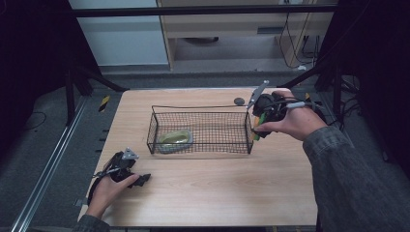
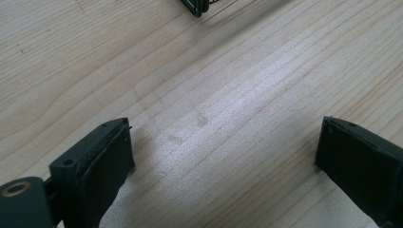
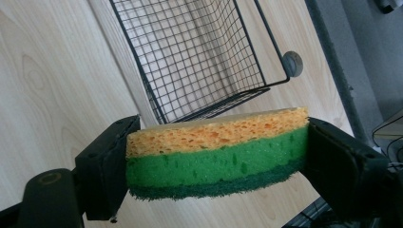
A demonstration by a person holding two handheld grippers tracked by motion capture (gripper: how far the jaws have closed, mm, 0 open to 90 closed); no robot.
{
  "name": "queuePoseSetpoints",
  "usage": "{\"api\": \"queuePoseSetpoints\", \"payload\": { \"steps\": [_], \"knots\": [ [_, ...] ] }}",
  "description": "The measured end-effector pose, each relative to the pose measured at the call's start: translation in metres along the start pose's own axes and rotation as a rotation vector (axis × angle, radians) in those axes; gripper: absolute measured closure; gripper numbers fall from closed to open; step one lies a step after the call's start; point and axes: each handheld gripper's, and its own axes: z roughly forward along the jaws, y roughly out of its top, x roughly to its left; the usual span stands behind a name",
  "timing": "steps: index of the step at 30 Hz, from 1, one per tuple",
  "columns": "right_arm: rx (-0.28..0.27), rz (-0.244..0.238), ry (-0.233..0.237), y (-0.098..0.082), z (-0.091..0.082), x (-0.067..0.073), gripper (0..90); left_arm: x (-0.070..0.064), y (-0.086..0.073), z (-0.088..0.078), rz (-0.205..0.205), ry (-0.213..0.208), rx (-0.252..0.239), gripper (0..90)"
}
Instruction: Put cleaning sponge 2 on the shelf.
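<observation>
Right tongs (image 3: 216, 156) clamp porous orange-green sponge (image 3: 216, 152) by wire-mesh basket (image 3: 199, 57); left tongs (image 2: 223, 156) open.

Black tongs (image 3: 216, 156), grey plates, grey-green sleeves (image 1: 348, 179)

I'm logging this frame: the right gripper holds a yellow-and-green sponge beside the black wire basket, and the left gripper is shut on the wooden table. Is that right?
One detail is off: the left gripper is open, not shut. The left gripper view shows its jaws standing wide apart with bare wooden table between them. The rest holds: the right gripper clamps the yellow-and-green sponge beside the black wire basket.
</observation>
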Motion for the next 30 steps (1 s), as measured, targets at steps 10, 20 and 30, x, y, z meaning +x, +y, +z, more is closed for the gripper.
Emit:
{"api": "queuePoseSetpoints", "payload": {
  "steps": [10,20,30],
  "knots": [
    [-0.025,-0.026,-0.025,0.022,0.006,-0.001,17.2,0.001,-0.001,0.001,-0.004,-0.005,-0.005,3.8],
    [-0.06,-0.048,-0.08,0.037,0.016,0.005,17.2,0.001,-0.001,0.001,-0.01,-0.008,-0.007,3.6],
    [-0.057,-0.07,-0.104,0.045,0.032,0.008,17.1,0.001,-0.001,0.001,-0.005,-0.008,-0.003,3.5]
  ]
}}
